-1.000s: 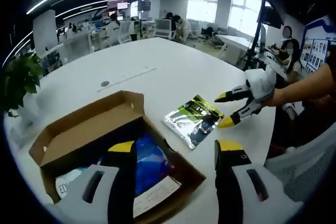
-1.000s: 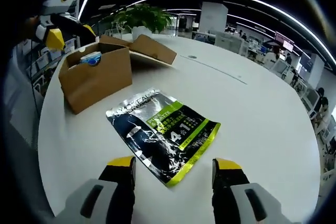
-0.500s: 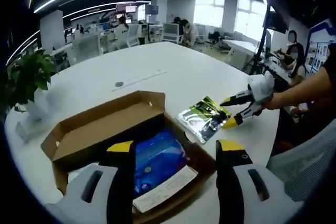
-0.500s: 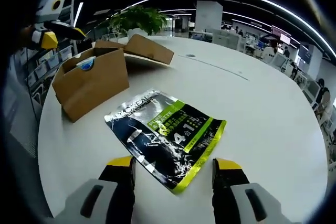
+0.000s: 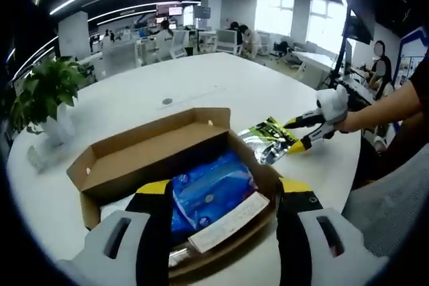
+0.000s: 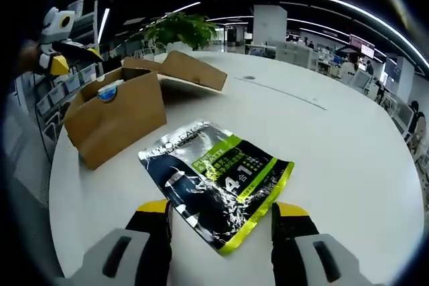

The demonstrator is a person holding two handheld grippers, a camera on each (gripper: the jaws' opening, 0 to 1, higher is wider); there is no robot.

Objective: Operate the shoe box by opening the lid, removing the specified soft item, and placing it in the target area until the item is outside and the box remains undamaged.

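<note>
open shoe box point(image 5: 144, 159) holds blue pack point(image 5: 209, 192); both grippers' fingers apart.

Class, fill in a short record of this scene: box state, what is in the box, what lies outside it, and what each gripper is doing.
Box: cardboard shoe box, lid open
Inside: blue soft pack
Outside: black and green foil pouch flat on white table
Left gripper: open, above the box
Right gripper: open, jaws either side of the pouch's near end
</note>
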